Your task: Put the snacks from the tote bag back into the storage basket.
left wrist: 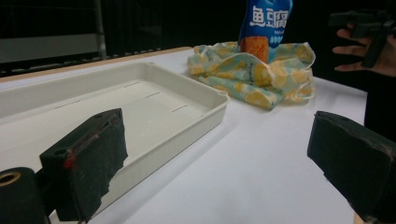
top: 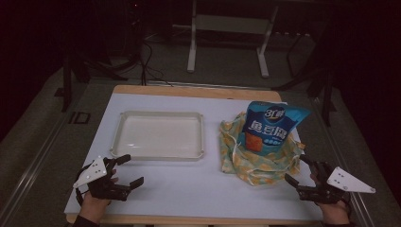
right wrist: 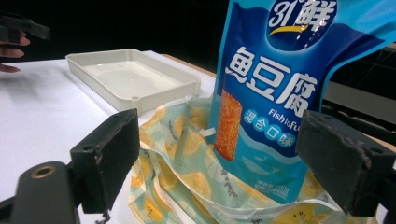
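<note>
Both your right gripper [top: 300, 171] and left gripper [top: 126, 171] are released (nothing held); clip the upright fish-tofu snack bag [top: 270, 126] and it may topple off the lemon-print cloth bag [top: 257, 163].

- Lab or recording studio, not a home: dark room, black surroundings past the table's [top: 189, 189] far edge.
- Grey carpet floor [top: 28, 137] with loose cables [top: 146, 66] trailing behind the far left corner.
- White metal stand legs [top: 191, 47] beyond the far edge.
- White sheet covers the wooden top; wood shows at the edges.
</note>
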The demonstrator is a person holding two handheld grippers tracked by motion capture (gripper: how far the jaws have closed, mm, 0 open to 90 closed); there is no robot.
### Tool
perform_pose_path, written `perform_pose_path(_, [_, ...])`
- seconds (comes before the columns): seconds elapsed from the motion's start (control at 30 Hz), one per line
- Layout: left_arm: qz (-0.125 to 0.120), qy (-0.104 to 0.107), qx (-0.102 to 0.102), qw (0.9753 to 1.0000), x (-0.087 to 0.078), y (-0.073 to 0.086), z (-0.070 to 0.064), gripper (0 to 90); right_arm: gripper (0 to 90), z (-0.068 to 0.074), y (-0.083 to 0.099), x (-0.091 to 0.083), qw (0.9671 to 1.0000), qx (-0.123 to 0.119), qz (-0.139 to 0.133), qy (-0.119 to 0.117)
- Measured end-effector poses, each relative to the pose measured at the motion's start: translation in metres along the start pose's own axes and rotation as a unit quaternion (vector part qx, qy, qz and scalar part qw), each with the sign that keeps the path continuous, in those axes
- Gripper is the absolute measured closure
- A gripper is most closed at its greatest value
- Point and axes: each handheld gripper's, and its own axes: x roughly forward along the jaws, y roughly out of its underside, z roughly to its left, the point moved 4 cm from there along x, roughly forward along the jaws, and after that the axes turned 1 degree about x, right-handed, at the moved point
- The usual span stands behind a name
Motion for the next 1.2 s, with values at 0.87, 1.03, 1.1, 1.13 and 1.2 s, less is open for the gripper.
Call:
perform_pose_path(0.87, [0.022,0.019,-0.012,0.9995,0.022,-0.039,-0.018,1.1,13.4,-0.006,-0.014,-0.007,0.9994,0.017,0.029,-0.003])
perform_pose_path(1.03, [0.017,0.034,-0.019,0.9991,0.033,-0.047,-0.018,1.1,12.7,-0.010,-0.015,-0.005,0.9991,0.008,0.041,0.006])
perform_pose_path(1.1, [0.017,0.042,-0.016,0.9989,0.040,-0.052,-0.018,1.1,12.0,-0.010,-0.017,-0.005,0.9990,0.006,0.044,-0.002])
perform_pose_path(1.13, [0.016,0.045,-0.015,0.9988,0.043,-0.054,-0.018,1.1,11.7,-0.011,-0.018,-0.004,0.9990,0.005,0.043,-0.009])
perform_pose_path(1.2, [0.014,0.049,-0.014,0.9986,0.050,-0.058,-0.018,1.1,11.7,-0.012,-0.020,-0.002,0.9990,0.002,0.045,-0.001])
